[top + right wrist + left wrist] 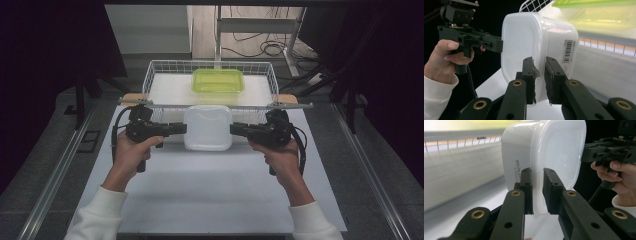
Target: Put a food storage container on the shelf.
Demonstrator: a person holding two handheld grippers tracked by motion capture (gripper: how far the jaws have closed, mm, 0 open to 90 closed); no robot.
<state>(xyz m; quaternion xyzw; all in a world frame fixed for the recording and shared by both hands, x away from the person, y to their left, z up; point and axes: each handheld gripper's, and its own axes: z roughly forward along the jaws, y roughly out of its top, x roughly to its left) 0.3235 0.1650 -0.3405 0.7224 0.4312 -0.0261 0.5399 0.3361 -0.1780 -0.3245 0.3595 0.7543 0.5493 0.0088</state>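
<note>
White container [208,128]: we are seeing it held off the white table [200,200], just in front of the wire basket's [150,75] near wall, between the 2 grippers.
Left gripper [183,128]: we are finding its jaws pinching the container's left rim; in the left gripper view the rim [537,195] is sitting clamped between the 2 black pads.
Right gripper [234,129]: it is pinching the opposite rim (the right gripper view is showing the pads pressed on the lip [539,77], a barcode label [567,51] on the container's wall beside them).
Hands: the left hand [131,150] and right hand [281,154] are gripping the handles, white sleeves [100,210] showing.
Green container [218,80]: we are noting it lying inside the basket, well apart from the white one.
</note>
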